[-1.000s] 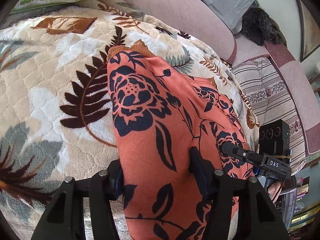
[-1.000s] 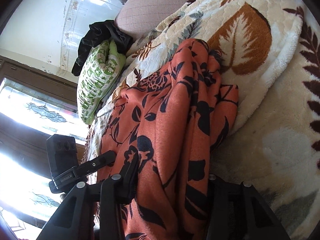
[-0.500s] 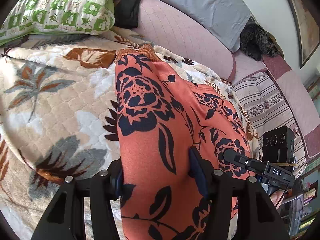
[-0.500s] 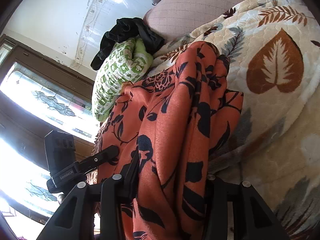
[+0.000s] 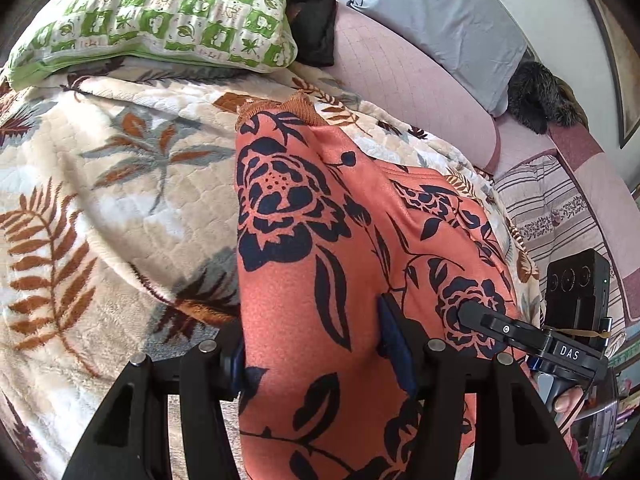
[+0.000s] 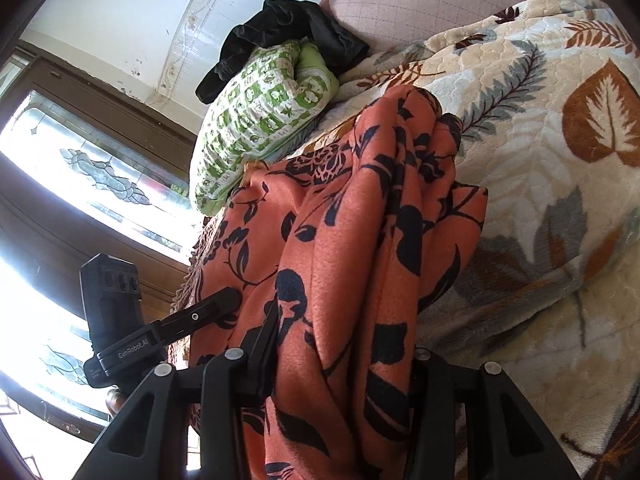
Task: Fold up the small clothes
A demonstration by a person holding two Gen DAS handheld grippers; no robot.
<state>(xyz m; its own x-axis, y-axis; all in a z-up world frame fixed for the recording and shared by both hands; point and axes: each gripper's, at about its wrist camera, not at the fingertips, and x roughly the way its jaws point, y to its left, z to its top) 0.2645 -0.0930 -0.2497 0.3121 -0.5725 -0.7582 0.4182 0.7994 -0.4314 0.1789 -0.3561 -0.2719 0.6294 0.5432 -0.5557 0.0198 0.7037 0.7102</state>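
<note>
The left tool (image 5: 316,344) is clamped on a fold of cloth, which is pinched between its two black fingers (image 5: 394,338). The right tool (image 6: 344,356) is likewise closed on bunched cloth, and is seen just right of the left tool.

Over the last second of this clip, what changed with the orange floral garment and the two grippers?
Both grippers drew back and up, lifting the near end of the orange floral garment; the green pillow and window came further into view. Its far ribbed hem stayed resting on the leaf-print blanket. The left gripper and right gripper stayed shut on the cloth.
</note>
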